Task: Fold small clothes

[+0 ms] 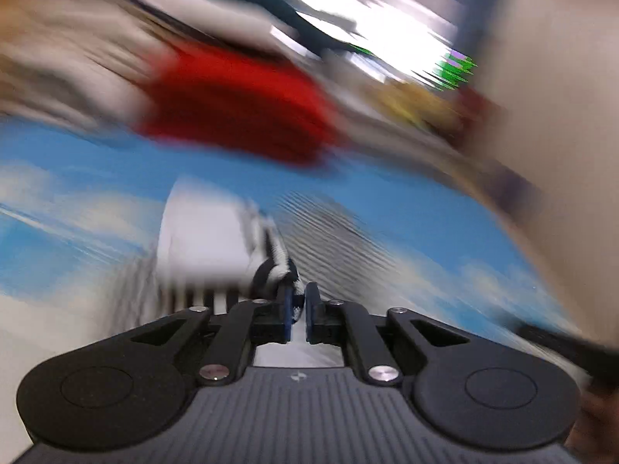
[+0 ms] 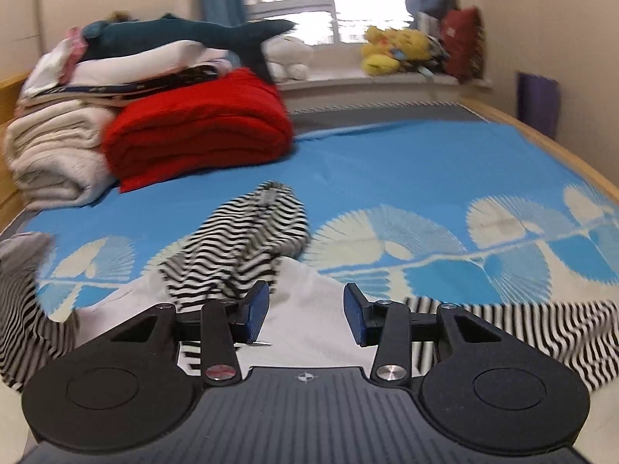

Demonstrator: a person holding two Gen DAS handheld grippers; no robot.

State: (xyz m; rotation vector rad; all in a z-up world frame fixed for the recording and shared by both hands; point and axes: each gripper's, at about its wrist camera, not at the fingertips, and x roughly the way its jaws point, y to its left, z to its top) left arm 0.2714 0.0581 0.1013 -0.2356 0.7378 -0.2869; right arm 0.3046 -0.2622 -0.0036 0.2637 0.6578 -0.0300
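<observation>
A small black-and-white striped garment [image 2: 240, 247] with a white panel lies rumpled on the blue patterned bed sheet [image 2: 387, 178]. My right gripper [image 2: 305, 311] is open and empty, just above the garment's white part. My left gripper [image 1: 298, 305] is shut on a bunched striped edge of the garment [image 1: 274, 266]; its white part [image 1: 205, 232] hangs in front of it. The left wrist view is heavily motion-blurred.
A folded red blanket [image 2: 197, 127] and a stack of cream and white bedding [image 2: 58, 147] sit at the back left, with a dark plush shark [image 2: 193, 34] on top. Plush toys [image 2: 394, 52] line the window sill. The bed's wooden edge [image 2: 561, 150] runs along the right.
</observation>
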